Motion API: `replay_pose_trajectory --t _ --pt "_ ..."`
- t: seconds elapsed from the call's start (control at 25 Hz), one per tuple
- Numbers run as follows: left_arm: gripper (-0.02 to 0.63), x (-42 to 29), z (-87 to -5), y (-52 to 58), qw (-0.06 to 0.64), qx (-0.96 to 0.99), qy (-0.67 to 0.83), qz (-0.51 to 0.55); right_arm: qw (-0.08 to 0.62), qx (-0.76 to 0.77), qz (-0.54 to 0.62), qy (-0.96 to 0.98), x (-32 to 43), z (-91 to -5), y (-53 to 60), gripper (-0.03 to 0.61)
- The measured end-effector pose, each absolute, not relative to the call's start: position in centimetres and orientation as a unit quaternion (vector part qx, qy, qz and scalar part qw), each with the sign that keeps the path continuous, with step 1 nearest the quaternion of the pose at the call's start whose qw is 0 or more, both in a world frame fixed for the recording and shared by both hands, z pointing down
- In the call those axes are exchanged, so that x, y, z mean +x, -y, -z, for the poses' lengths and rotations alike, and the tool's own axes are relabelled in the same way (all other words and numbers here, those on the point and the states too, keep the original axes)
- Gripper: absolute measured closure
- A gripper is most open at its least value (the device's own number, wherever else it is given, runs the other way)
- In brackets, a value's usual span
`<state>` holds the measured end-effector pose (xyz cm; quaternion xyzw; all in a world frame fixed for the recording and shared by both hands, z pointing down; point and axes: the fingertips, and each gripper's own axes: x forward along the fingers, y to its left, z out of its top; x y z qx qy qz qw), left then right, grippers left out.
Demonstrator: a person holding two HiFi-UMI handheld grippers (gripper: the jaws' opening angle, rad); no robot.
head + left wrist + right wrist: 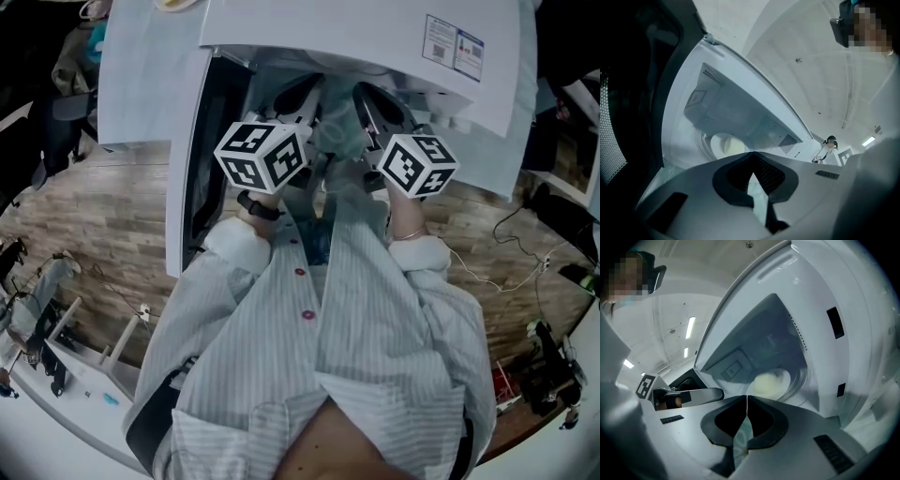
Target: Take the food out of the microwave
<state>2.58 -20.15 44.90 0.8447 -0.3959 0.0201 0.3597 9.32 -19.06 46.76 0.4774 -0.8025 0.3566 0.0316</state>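
Observation:
The white microwave [375, 37] stands open in front of me, its door [192, 159] swung out to the left. Inside, a pale round piece of food [768, 383] lies on a white plate [723, 143] on the turntable. Both grippers hang side by side just before the opening, apart from the plate. My left gripper [752, 155] is shut with nothing in it; its marker cube [262, 155] shows in the head view. My right gripper [746, 397] is shut and holds nothing too, with its cube [417, 164] to the right.
The door's dark mesh window [614, 140] fills the left edge of the left gripper view. The floor [84, 216] is wood plank, with cables [511, 272] at the right and a white rack [56, 347] at the lower left. A person [828, 144] stands far off.

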Motion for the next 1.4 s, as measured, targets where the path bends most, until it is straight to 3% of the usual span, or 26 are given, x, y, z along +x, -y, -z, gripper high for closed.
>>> replay_pose_trajectory --t 0.6,1.04,1.16,1.4 --pt "0.606 2.5 -49.6 20.9 0.416 0.811 0.411 -0.019 0.046 0.522 -0.37 0.767 10.5 -50.9 20.0 0.546" --pt "0.601 2.4 -51.4 22.0 0.452 0.781 0.432 -0.012 0.01 0.539 -0.401 0.74 11.1 -51.8 20.8 0.541" --pt "0.497 2.4 -51.5 22.2 0.467 0.774 0.427 -0.003 0.006 0.532 -0.414 0.739 10.8 -52.0 20.9 0.445" --pt "0.401 2.3 -51.8 23.0 0.485 0.76 0.433 0.013 0.004 0.545 -0.422 0.725 10.8 -52.3 21.6 0.379"
